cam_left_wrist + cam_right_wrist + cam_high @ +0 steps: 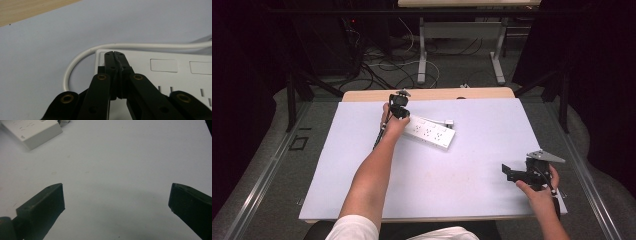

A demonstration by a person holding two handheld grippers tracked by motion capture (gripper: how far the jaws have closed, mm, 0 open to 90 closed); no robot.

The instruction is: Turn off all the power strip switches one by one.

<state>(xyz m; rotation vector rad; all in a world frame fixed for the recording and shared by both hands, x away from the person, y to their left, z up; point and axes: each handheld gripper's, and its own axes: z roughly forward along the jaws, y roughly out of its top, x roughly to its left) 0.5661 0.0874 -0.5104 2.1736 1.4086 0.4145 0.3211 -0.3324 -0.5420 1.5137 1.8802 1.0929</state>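
Observation:
A white power strip [432,133] lies on the far middle of the pale mat [462,175]. Its white cable [82,53] curls around its end, and a small plug [448,122] rests just behind it. My left gripper [399,111] is at the strip's left end. In the left gripper view its jaws are pressed together, and the left gripper [115,53] has its tips just over the corner of the power strip [175,75]. My right gripper [511,172] hovers open near the right front of the mat. From the right gripper [116,195], the power strip [32,130] is far off.
The wooden table edge [427,94] shows beyond the mat. Behind the table, cables [387,65] lie on the floor around another table's legs [422,55]. Bare mat spreads between the two grippers.

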